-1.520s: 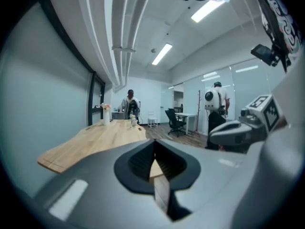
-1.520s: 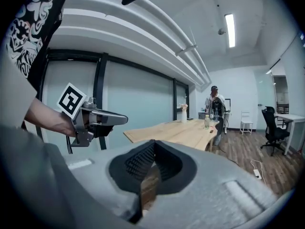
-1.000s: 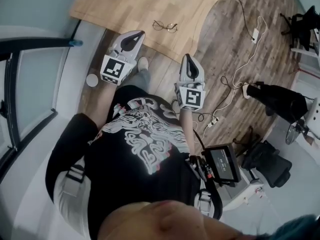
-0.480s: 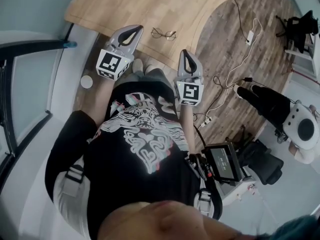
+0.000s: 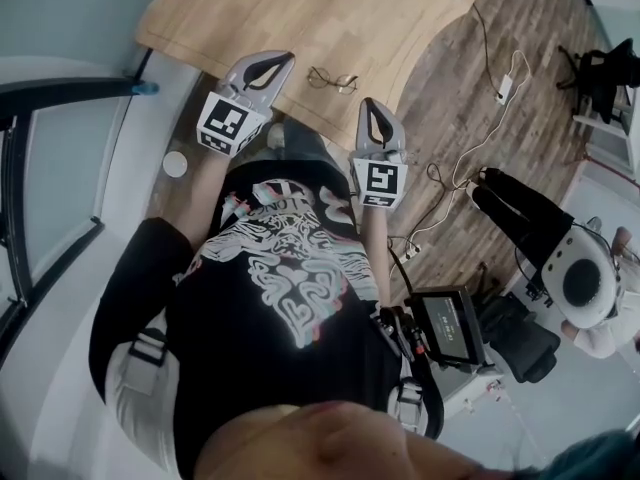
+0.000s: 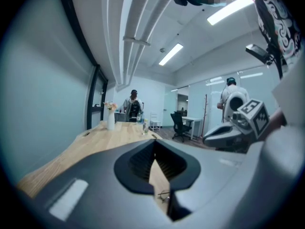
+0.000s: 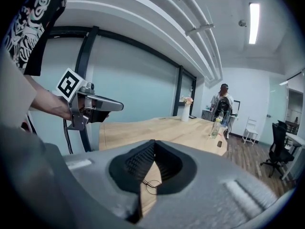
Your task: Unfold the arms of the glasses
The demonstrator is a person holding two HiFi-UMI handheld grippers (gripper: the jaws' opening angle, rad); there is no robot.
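Glasses: thin wire-framed glasses (image 5: 331,79) lie flat on the worktop (image 5: 300,18), close to its near edge. Nothing touches them. They are too small to tell whether the arms are folded.
Left tool: the left tool (image 5: 280,60) is held over the near edge of the worktop. In the head view the glasses sit at about 4 o'clock from its tip, just beside it but apart.
Left tool jaws: in the left gripper view (image 6: 153,142) the tips meet, with only a thin wedge of gap behind them. Nothing is held. The glasses (image 6: 164,196) show through that gap, lying on the wood beyond.
Right tool: the right tool (image 5: 373,105) hangs just off the worktop edge, over the floor (image 5: 450,98). The glasses are at about 10 o'clock from its tip, near but not touching.
Right tool jaws: in the right gripper view (image 7: 154,142) the tips are closed together and empty. The glasses (image 7: 151,184) are seen through the slit.
Tools to each other: side by side, well apart, with the glasses between their tips and a little ahead.
Worktop far end: a white vase (image 7: 185,111) with flowers and a bottle (image 7: 217,127) stand there.
Floor: white cables (image 5: 470,158) trail at 3 o'clock from the right tool.
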